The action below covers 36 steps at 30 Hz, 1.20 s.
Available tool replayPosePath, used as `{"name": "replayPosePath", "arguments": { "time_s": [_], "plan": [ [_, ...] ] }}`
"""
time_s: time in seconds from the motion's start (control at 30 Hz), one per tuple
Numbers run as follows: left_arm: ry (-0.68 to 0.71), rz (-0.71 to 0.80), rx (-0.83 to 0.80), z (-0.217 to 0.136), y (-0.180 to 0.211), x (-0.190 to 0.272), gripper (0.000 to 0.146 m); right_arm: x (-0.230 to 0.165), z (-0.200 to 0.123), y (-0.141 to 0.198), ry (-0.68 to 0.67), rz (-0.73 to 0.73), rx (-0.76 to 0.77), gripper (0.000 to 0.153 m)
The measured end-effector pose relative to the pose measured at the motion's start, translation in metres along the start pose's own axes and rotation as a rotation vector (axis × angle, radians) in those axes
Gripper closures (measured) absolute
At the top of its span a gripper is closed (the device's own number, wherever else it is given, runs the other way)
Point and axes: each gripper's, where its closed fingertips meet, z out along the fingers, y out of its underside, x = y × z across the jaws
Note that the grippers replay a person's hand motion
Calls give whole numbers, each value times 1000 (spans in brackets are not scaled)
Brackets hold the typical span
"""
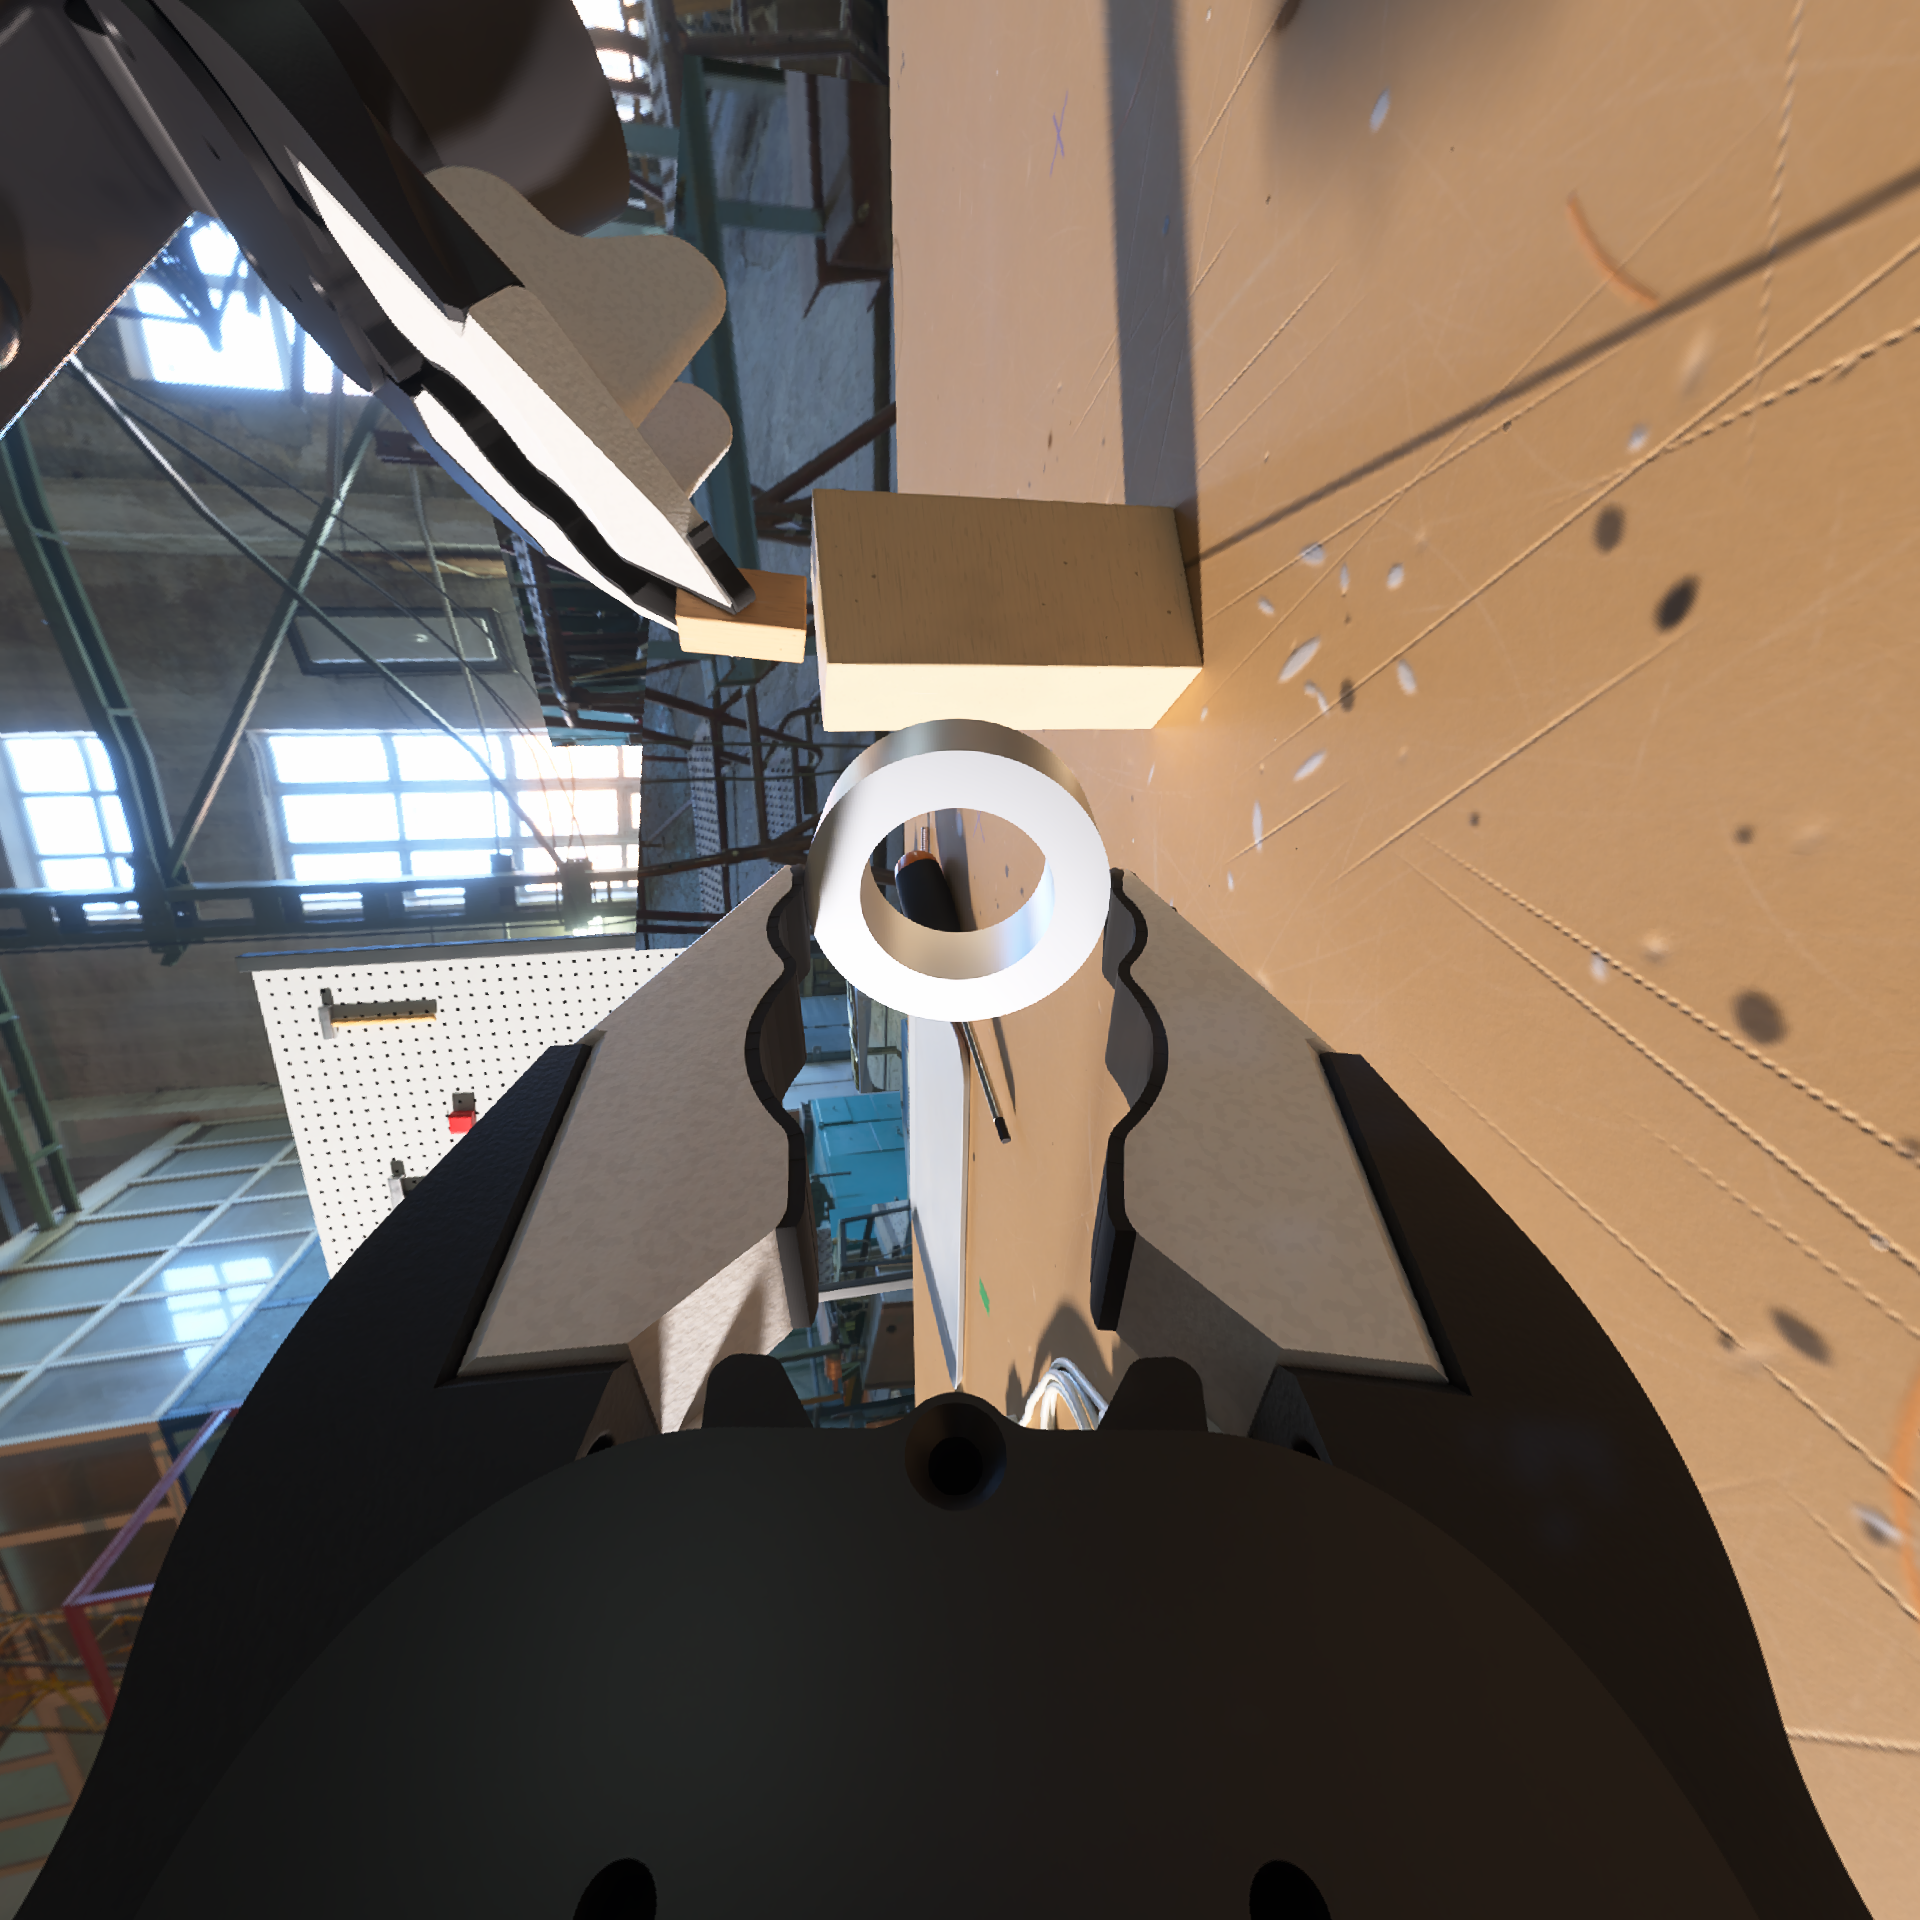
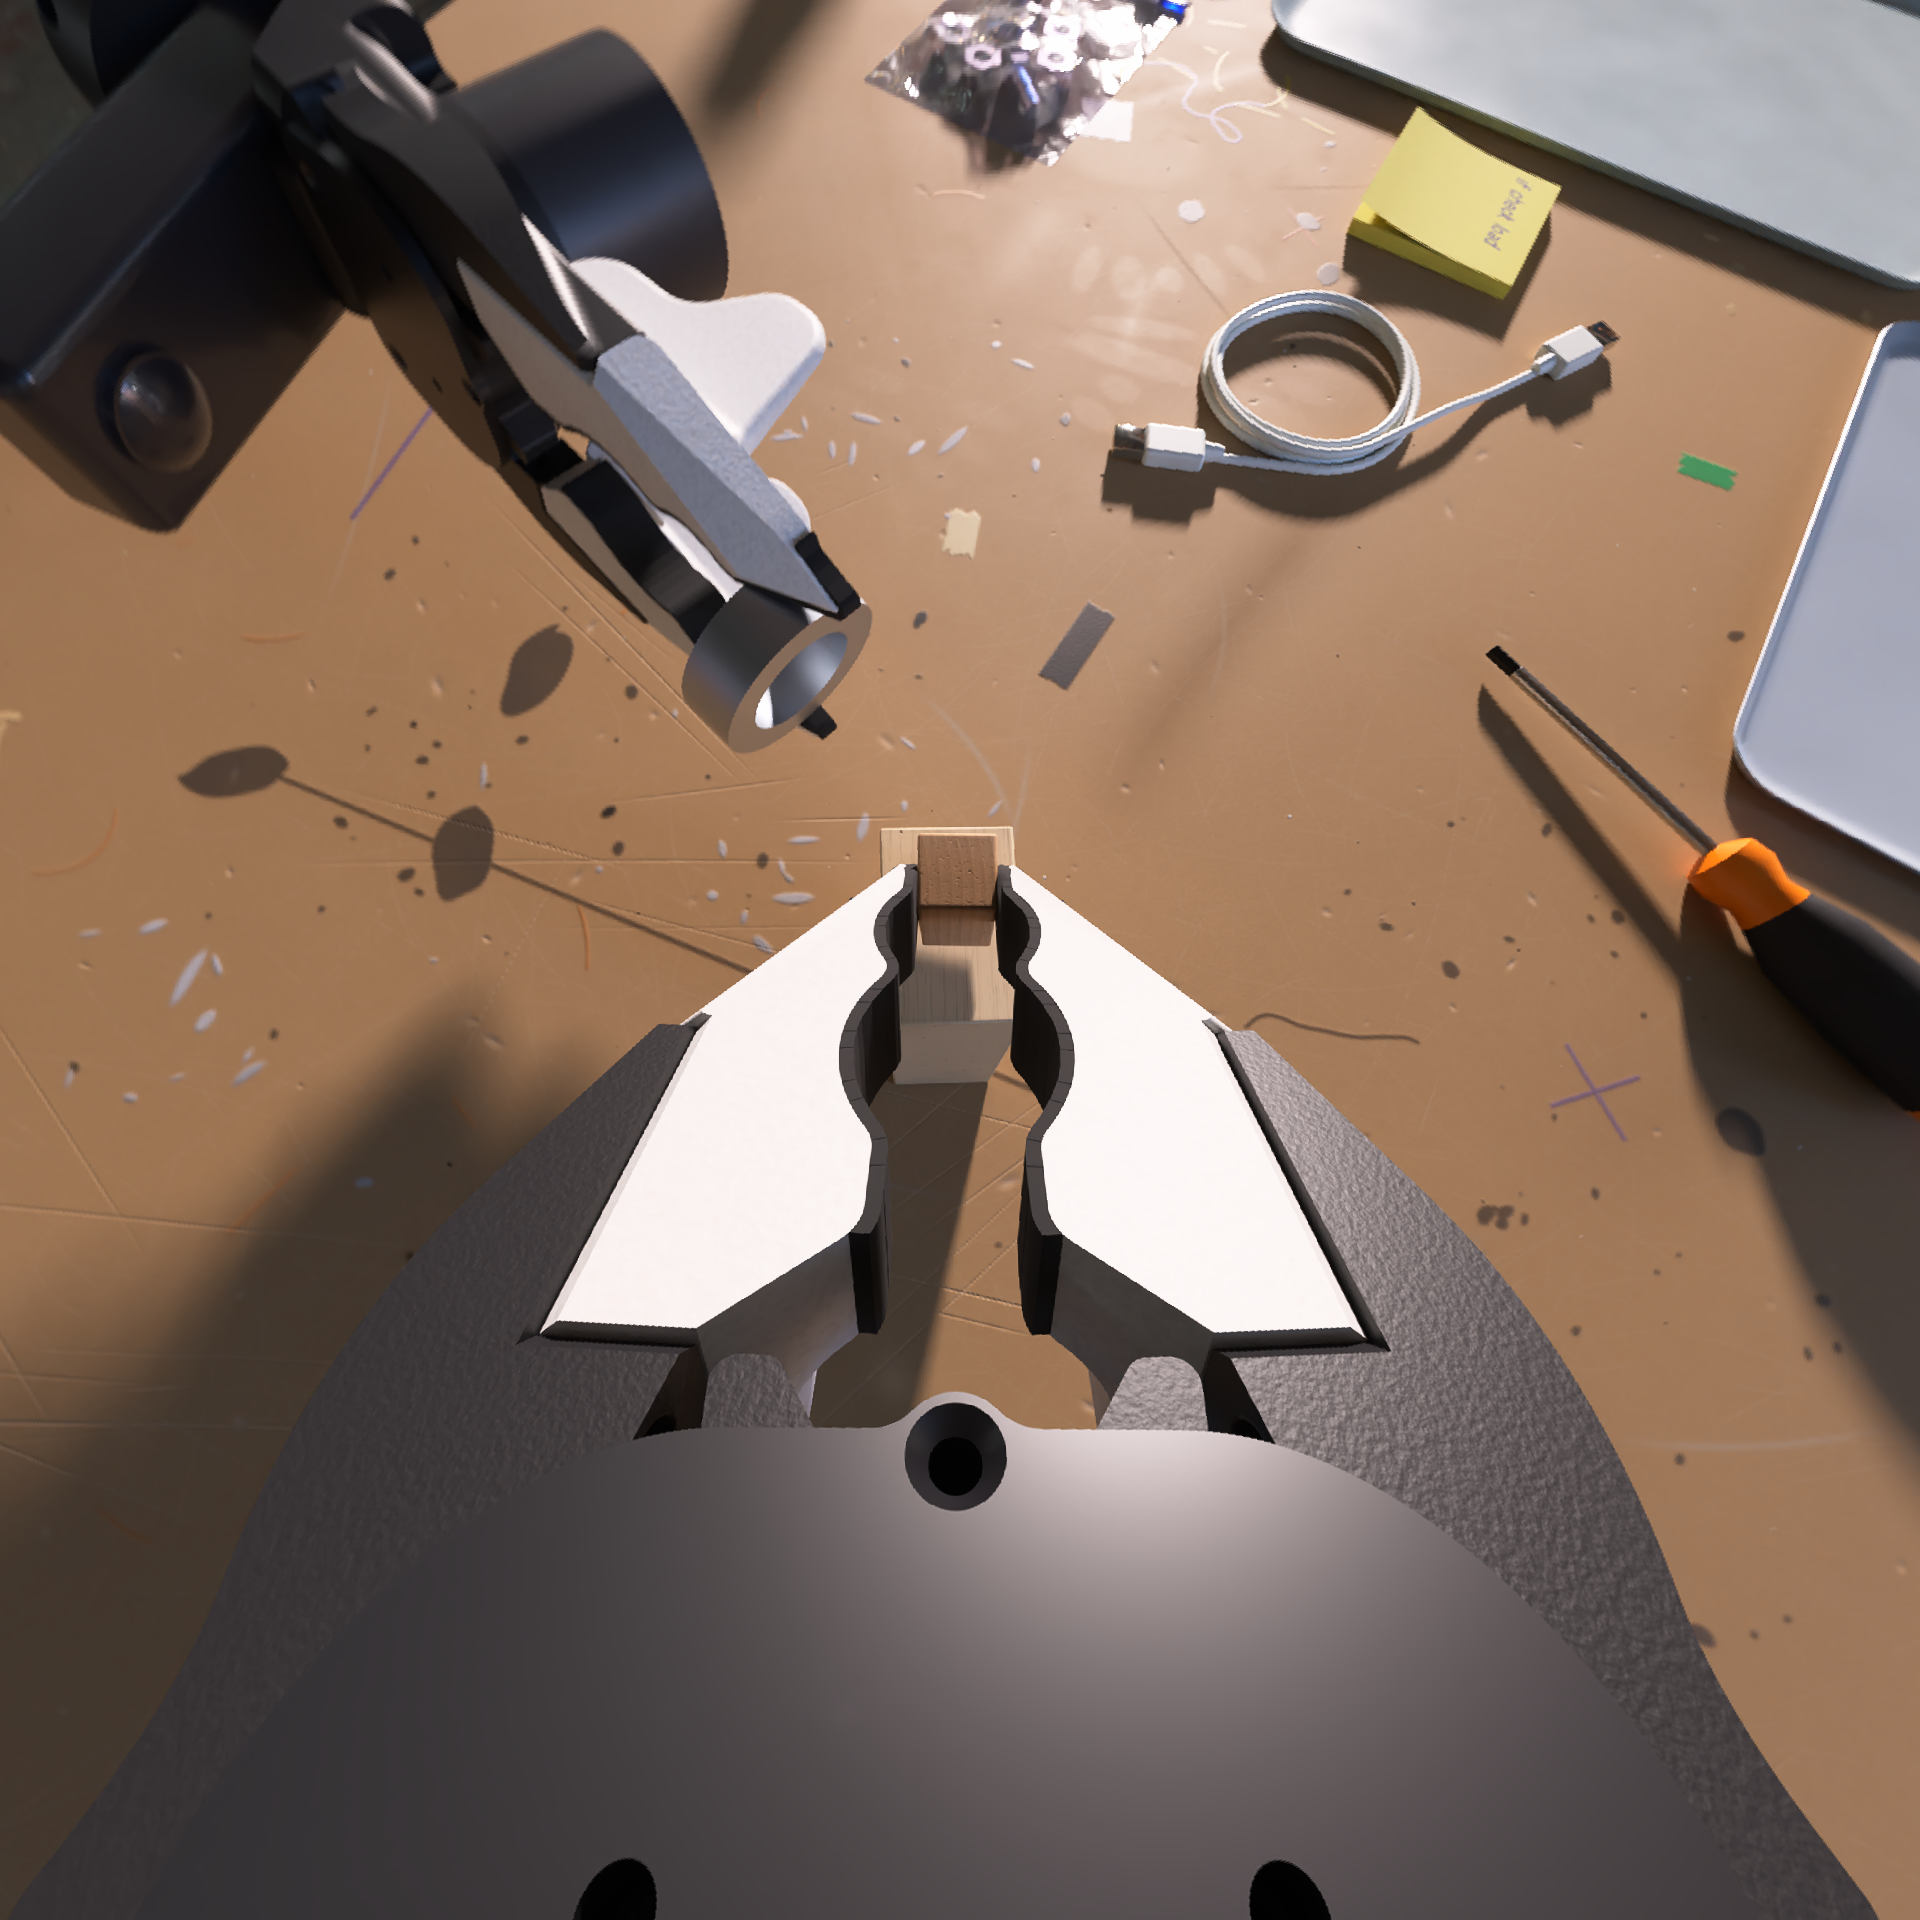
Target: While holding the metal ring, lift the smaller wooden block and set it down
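Two grippers share our view of the scratched brown tabletop (image 2: 1299,790). Our left gripper (image 1: 956,904) is clamped on the metal ring (image 1: 961,868), a finger pressing each side, and holds it off the table with its bore facing the camera. Our right gripper (image 2: 956,883) is closed on the smaller wooden block (image 2: 956,871), pinched between its fingertips. From the left wrist view that block hangs clear of the larger wooden block (image 1: 1003,608), which stands on the table just beside it. Farther right lie a coiled white cable (image 2: 1320,384), a yellow notepad (image 2: 1455,213) and an orange-handled screwdriver (image 2: 1787,914).
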Motion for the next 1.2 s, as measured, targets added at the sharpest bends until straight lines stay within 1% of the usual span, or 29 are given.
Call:
{"name": "replayPosePath", "arguments": {
  "time_s": [0.07, 0.17, 0.3, 0.43, 0.57, 0.7, 0.77, 0.87, 1.0, 1.2],
  "plan": [
    [-1, -13, -1, 0, -1, 0, 89, 0, -1, -1, 4, 26, 6, 139],
    [1, -9, 2, -1, -2, 0, 89, -2, -2, 0, 21, -10, -26, 139],
    [4, -3, 7, -2, -3, 0, 89, -4, -3, 0, -4, -26, 8, 139],
    [10, 5, 3, -1, -3, 1, 89, -4, -2, 2, -27, -5, 22, 139],
    [16, 16, 15, -1, -4, 0, 89, -5, -4, 3, -52, -51, 43, 139],
    [17, 13, 23, -1, -5, -2, 89, -5, -7, 1, -50, -107, 59, 139],
    [14, 16, 25, -1, -5, -3, 89, -6, -8, 1, -56, -113, 70, 139],
    [20, 24, 20, -1, -6, -2, 89, -6, -7, 2, -73, -88, 71, 139],
    [43, 28, 15, -1, -7, -1, 89, -6, -7, 4, -120, -16, 79, 139],
    [84, 15, 2, -2, -8, -5, 89, -5, -9, 4, -160, 37, 90, 139]
  ]
}}
